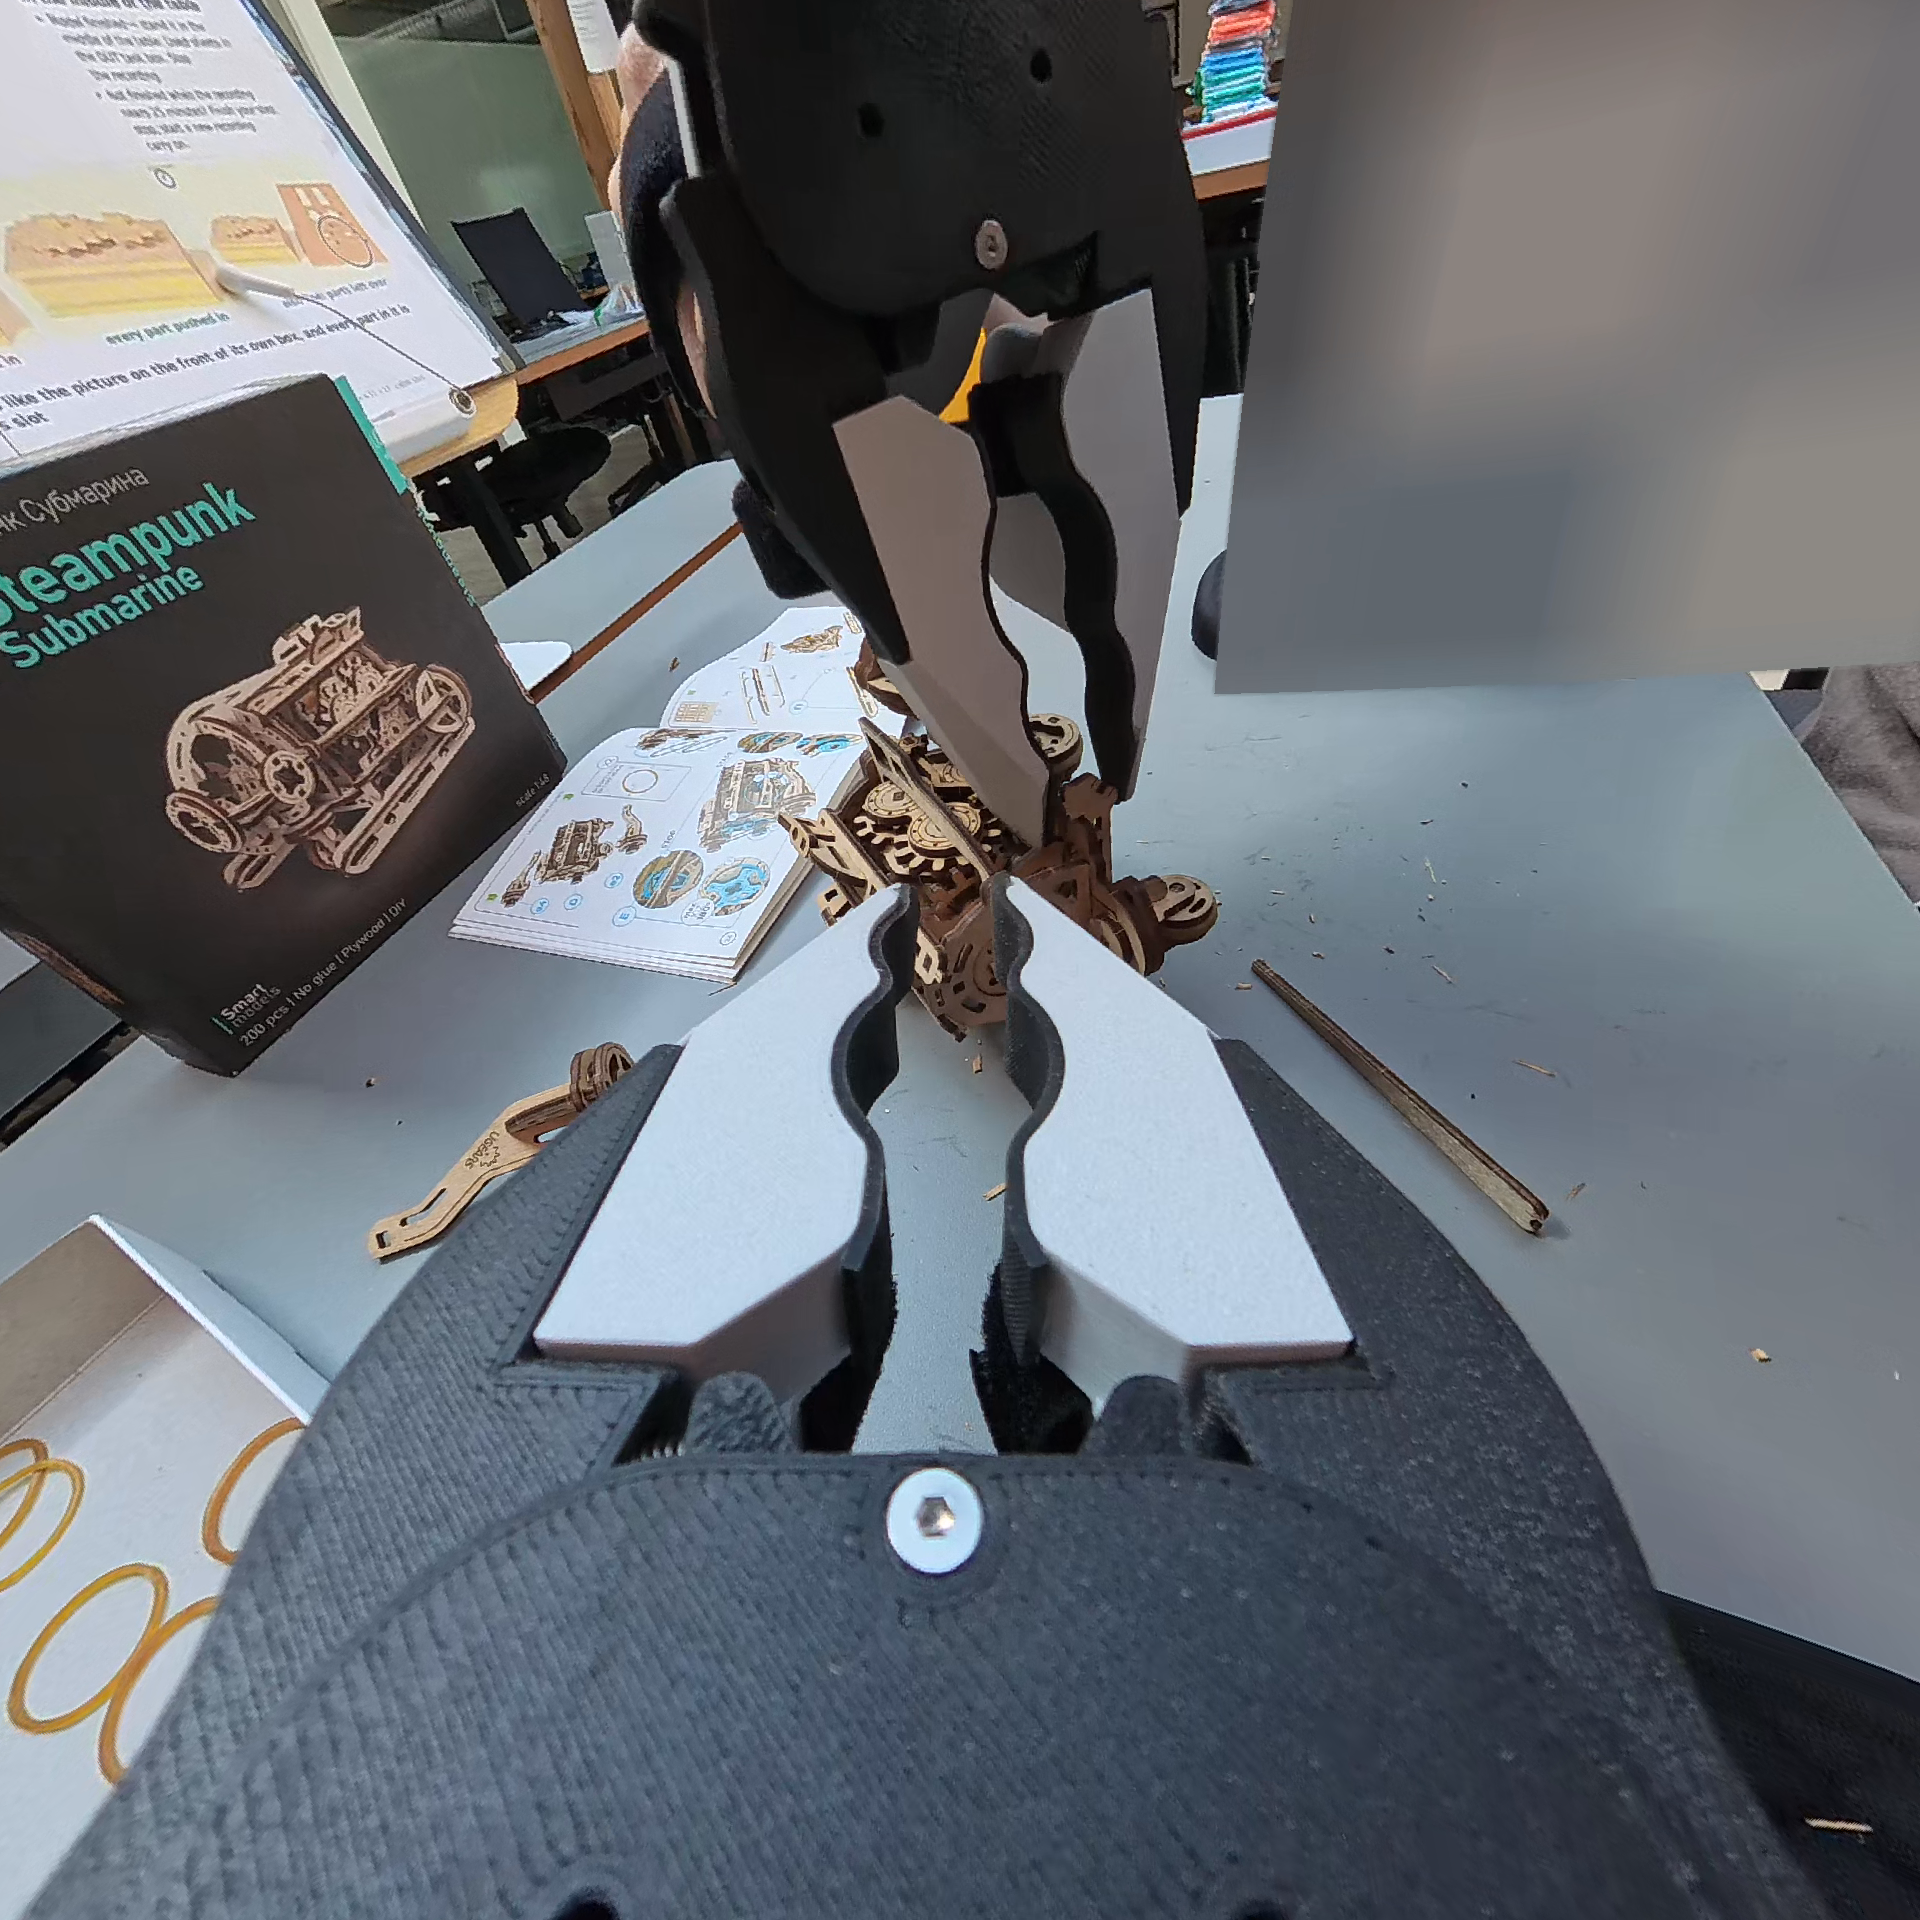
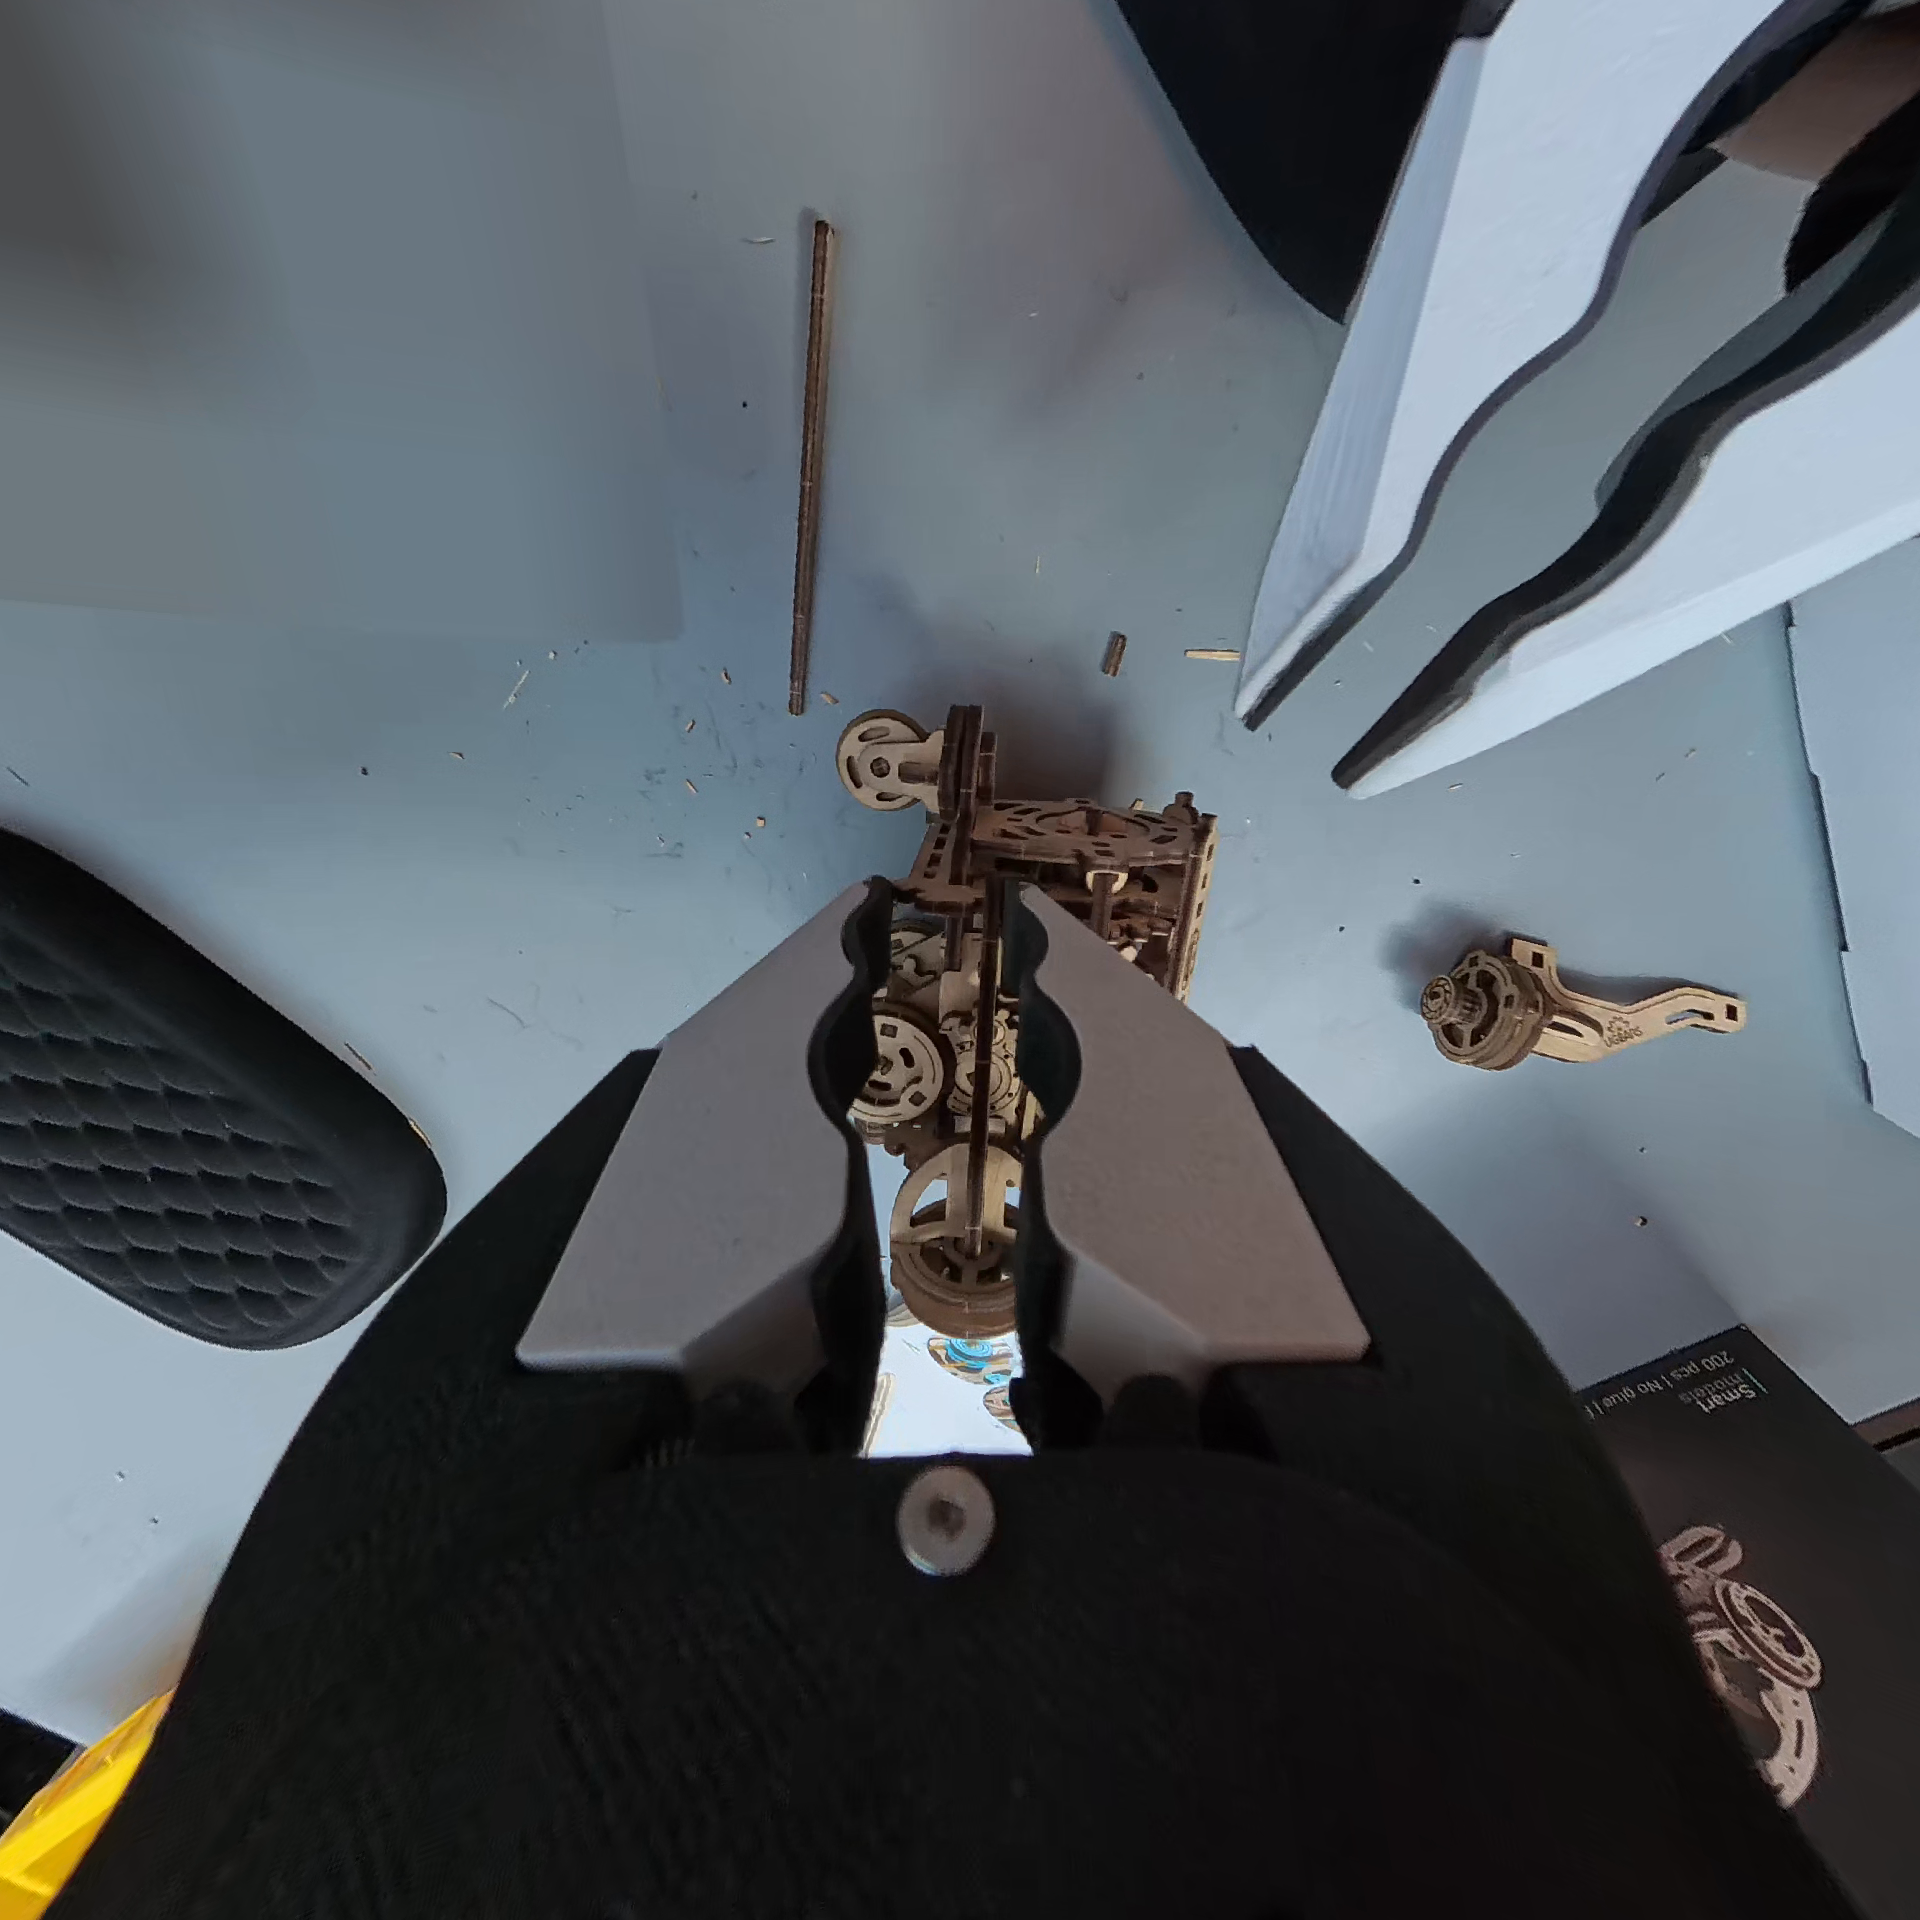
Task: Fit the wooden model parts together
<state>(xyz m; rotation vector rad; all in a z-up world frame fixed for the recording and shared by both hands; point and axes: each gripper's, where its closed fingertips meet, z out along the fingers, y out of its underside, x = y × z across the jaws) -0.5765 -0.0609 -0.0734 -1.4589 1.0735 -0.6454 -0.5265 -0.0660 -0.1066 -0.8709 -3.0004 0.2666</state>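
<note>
Mid-assembly, stabilise-and-fit step. Model [image 1: 997, 862] sits on table [image 1: 1507, 852], centre, partly built: gears, frame, side wheels on.

Right gripper [image 2: 948, 914] comes down from above, straddles an upright frame plate on model's top. Pads look to bear on wood both sides, so judged clamped on the model, though contact on the left pad not fully clear. Same gripper in left wrist view [image 1: 1075, 795]: tips buried in the model's upper frame.

Left gripper [image 1: 951, 896] low, aimed at model's near end, jaws narrowly parted, nothing between them. In right wrist view [image 2: 1299, 743] tips hang apart from the model, over bare table. Released, empty.

Loose arm w/ wheel hub [image 2: 1558, 1013] lies on table well apart from model, likely next part to fit. Thin stick [image 1: 1403, 1101] lies farther out, function unclear. Booklet [image 1: 644, 862] open beside model, box [image 1: 239, 727] behind it.

Next move, prob: left grabs the arm by its flat shank, brings hub end to the matching slot while right holds model steady. Needs square alignment, slow push; thin ply tabs may snap if cocked. Right grip sits on a thin plate, so keep side load low.
</note>
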